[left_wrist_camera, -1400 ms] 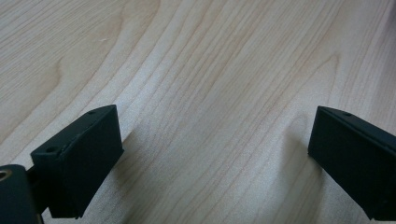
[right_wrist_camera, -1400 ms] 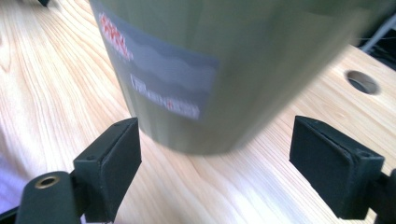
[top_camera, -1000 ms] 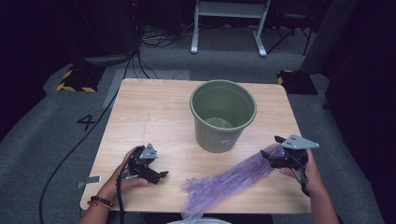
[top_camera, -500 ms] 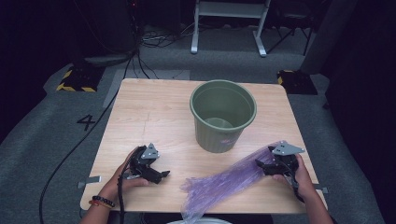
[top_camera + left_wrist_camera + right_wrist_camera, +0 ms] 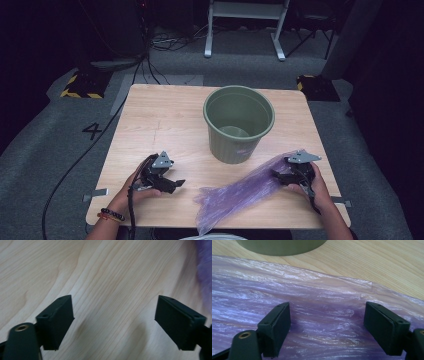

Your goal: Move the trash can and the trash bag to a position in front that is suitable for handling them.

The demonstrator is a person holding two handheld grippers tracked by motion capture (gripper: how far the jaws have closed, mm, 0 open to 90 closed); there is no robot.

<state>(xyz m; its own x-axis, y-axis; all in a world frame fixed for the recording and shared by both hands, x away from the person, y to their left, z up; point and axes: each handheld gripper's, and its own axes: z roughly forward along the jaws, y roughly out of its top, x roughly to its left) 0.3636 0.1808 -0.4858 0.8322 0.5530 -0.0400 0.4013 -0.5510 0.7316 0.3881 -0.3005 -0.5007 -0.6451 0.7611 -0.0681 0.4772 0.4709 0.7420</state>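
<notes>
- The purple bag [image 5: 250, 192] lay flat on the table [image 5: 165, 125], a long strip running from the near edge by the person up and away to the right, where its far end stopped just beside the bin [image 5: 239, 125].
- The right gripper [image 5: 290, 172] sat over that far end, and in the right gripper view the bag [image 5: 317, 312] spread under and between its jaws, which stood wide with no film pinched by either pad.
- So the right hand was plainly the nearer one, already over the bag, with the bin's base [image 5: 282, 246] just beyond it in that view.
- The left gripper [image 5: 167, 182] hovered over bare wood, near the bag's near end but apart from it.
- Its jaws stood wide and had just been closing a little, with nothing between them but table [image 5: 112, 290]; a purple edge [image 5: 205, 272] showed off to one side in the left gripper view.
- As I judge it, the bag's length pointed at the bin, so the next grip would come at either end of the strip, and the left gripper would have to cross towards the bag first.
</notes>
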